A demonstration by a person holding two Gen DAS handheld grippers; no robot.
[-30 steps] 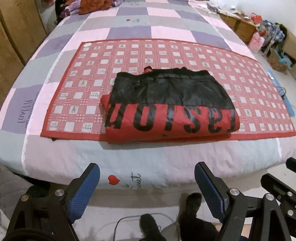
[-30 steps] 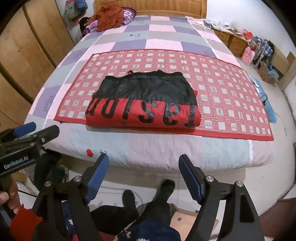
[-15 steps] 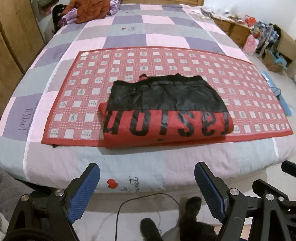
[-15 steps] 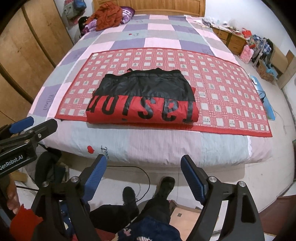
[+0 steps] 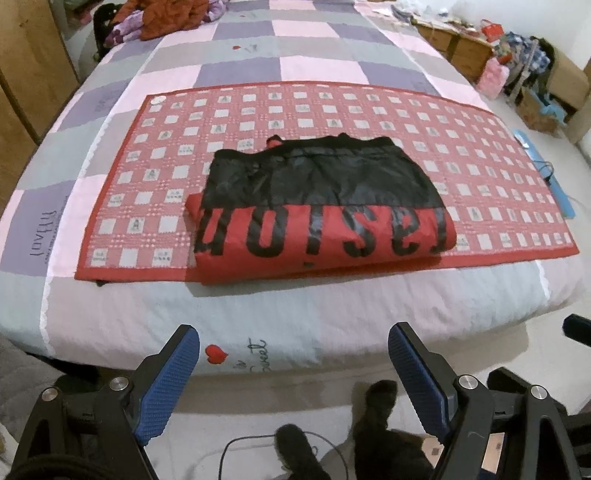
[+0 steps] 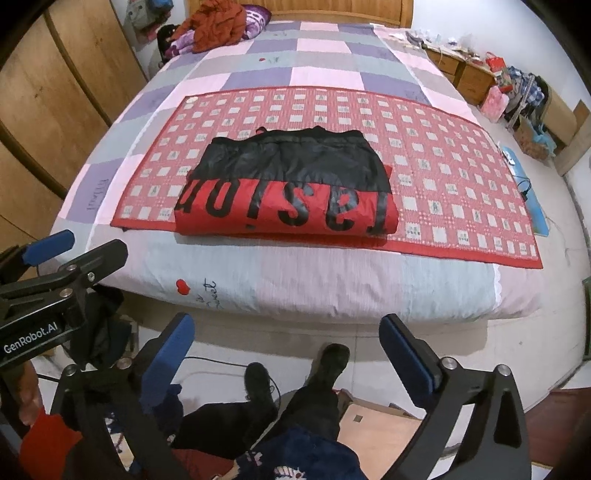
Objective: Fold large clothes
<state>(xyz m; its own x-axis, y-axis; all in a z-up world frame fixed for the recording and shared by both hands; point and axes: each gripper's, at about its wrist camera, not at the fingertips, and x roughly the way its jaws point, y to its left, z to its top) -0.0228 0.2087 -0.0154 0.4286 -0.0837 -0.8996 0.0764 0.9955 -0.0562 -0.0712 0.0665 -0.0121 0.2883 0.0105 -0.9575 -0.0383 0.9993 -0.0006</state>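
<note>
A red and black jacket [image 5: 317, 206] [image 6: 288, 188] with large black letters lies folded into a flat rectangle on the red checked mat [image 5: 155, 177] [image 6: 461, 192], close to the mat's near edge. My left gripper [image 5: 293, 345] hangs open in front of the bed, off the mattress, with nothing between its blue pads. My right gripper [image 6: 286, 330] is also clear of the bed over the floor; its jaws are opening and hold nothing. In the right wrist view the left gripper [image 6: 51, 273] shows at the left edge.
The mat lies on a patchwork quilt [image 6: 325, 77] covering the bed. A heap of clothes [image 6: 214, 26] lies at the headboard. A wooden wardrobe [image 6: 55, 103] stands left, drawers and clutter [image 6: 517, 92] right. The person's shoes [image 6: 295, 369] and a cable are on the floor below.
Both views have tipped slightly, so the bed and jacket sit lower in frame. The right gripper's fingers have spread wider apart. The jacket has not moved.
</note>
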